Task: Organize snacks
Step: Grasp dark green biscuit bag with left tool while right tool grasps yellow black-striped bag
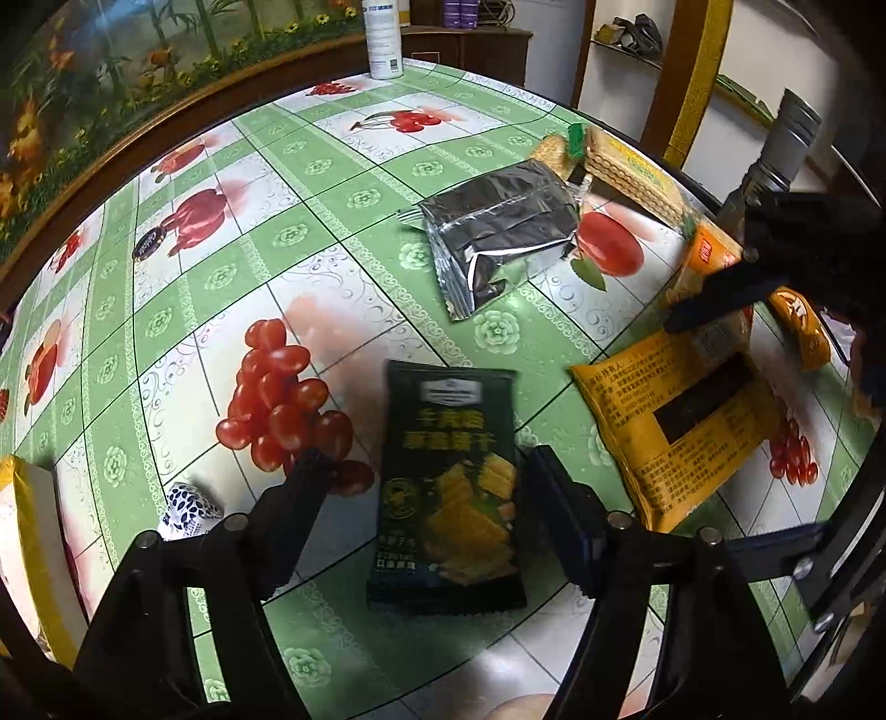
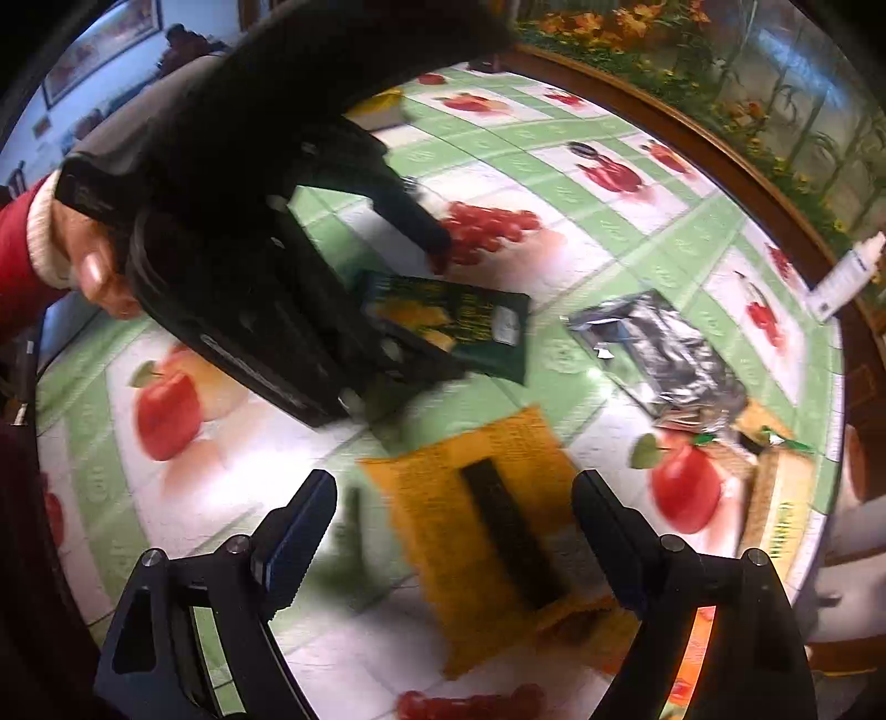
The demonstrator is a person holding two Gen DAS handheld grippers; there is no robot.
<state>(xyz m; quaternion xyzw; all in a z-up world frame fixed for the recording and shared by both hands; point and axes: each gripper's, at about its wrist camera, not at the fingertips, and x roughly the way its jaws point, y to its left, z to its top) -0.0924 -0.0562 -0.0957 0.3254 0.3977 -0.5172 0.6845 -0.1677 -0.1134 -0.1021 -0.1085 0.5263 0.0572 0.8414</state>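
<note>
A dark green cracker packet (image 1: 448, 482) lies flat on the fruit-patterned tablecloth (image 1: 266, 166). My left gripper (image 1: 431, 471) hangs over it, open, one finger on each side of the packet and neither pad pressing it. To its right lies a yellow-orange packet (image 1: 681, 432) with a dark window. In the right wrist view my right gripper (image 2: 454, 487) stands wide open above that yellow-orange packet (image 2: 487, 531), which is blurred. That view also shows the green packet (image 2: 476, 327) under the left tool, held by a hand (image 2: 94, 277) in a red sleeve.
A silver foil bag (image 1: 498, 238) lies mid-table, with cracker packs (image 1: 626, 166) behind it and more orange packets (image 1: 803, 327) at the right edge. A white bottle (image 1: 385, 39) stands at the far rim. A small blue-patterned sweet (image 1: 188, 509) and a yellow-edged box (image 1: 27, 554) sit near left.
</note>
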